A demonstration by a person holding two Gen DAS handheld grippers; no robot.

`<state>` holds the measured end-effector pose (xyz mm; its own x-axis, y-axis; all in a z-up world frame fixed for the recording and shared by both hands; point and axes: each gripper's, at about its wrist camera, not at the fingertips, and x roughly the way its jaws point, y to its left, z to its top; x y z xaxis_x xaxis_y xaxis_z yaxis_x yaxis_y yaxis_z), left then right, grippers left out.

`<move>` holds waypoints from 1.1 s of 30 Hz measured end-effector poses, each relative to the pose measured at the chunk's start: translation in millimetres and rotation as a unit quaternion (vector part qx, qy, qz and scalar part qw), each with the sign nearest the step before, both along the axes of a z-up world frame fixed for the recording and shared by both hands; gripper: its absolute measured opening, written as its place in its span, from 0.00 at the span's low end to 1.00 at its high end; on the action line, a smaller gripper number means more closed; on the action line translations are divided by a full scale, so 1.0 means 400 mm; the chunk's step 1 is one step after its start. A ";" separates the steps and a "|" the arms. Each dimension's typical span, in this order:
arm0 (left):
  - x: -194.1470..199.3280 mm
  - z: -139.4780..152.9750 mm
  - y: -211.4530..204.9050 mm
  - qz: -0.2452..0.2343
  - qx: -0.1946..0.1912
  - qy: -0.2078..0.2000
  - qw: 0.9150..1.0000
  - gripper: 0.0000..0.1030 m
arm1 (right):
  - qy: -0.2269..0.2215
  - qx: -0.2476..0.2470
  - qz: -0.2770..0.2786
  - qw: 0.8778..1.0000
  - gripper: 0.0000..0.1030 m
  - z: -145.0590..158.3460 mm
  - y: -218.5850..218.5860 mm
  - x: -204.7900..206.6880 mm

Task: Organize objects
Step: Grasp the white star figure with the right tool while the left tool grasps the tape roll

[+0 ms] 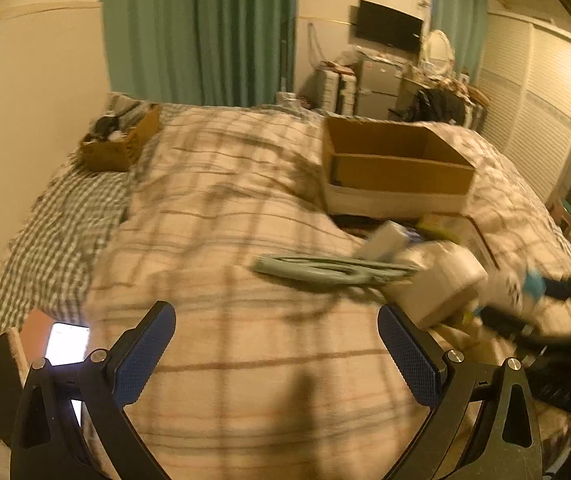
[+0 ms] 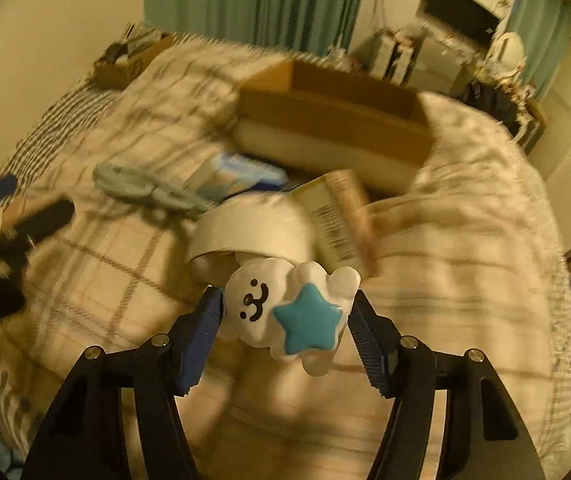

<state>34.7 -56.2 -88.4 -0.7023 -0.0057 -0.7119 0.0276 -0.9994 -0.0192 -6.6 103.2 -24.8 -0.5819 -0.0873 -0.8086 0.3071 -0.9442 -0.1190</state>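
Note:
My right gripper is shut on a white cloud-shaped toy with a smiling face and a blue star, held above the plaid bedspread. My left gripper is open and empty over the bedspread. A large open cardboard box sits on the bed; it also shows in the right wrist view. In front of it lies a pile: a grey-green hanger-like item, a white cylinder, a barcoded carton and a blue-white pack.
A smaller cardboard box with dark items stands at the bed's far left by the wall. A lit phone lies at the near left. Green curtains, a wall TV and cluttered furniture stand behind the bed.

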 end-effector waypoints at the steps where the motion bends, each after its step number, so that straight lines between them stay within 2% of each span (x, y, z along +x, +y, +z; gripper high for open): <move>1: -0.002 -0.003 0.019 -0.008 -0.001 -0.003 1.000 1.00 | 0.006 -0.003 -0.003 1.000 0.61 0.012 0.012 0.000; 5: -0.023 -0.021 0.096 -0.042 -0.005 -0.019 0.999 0.99 | 0.022 -0.014 -0.012 1.000 0.61 0.047 0.055 -0.003; 8: -0.055 -0.041 0.136 -0.051 -0.012 -0.037 0.998 0.93 | 0.033 -0.016 -0.019 0.999 0.61 0.064 0.087 -0.008; 11: -0.090 -0.062 0.164 -0.057 -0.002 -0.058 0.997 0.86 | 0.031 -0.028 -0.021 0.999 0.61 0.062 0.112 -0.015; 14: -0.121 -0.083 0.184 -0.063 0.006 -0.077 0.995 0.72 | 0.027 -0.040 -0.022 0.999 0.61 0.054 0.134 -0.021; 16: -0.128 -0.091 0.194 -0.067 0.009 -0.085 0.994 0.54 | 0.027 -0.044 -0.023 0.998 0.61 0.051 0.143 -0.023; 17: -0.131 -0.094 0.199 -0.068 0.012 -0.088 0.994 0.48 | 0.027 -0.046 -0.024 0.998 0.61 0.050 0.149 -0.022; 19: -0.129 -0.090 0.204 -0.072 0.011 -0.088 0.993 0.25 | 0.031 -0.051 -0.029 0.998 0.61 0.054 0.166 -0.019; 22: -0.119 -0.078 0.214 -0.074 0.001 -0.080 0.994 0.12 | 0.037 -0.058 -0.033 0.997 0.61 0.065 0.180 -0.013; 29: -0.079 -0.009 0.203 -0.065 -0.022 -0.047 0.997 0.04 | 0.052 -0.066 -0.031 0.996 0.61 0.094 0.187 0.016; 33: -0.065 0.044 0.188 -0.060 -0.027 -0.023 0.998 0.03 | 0.070 -0.070 -0.026 0.995 0.61 0.127 0.185 0.037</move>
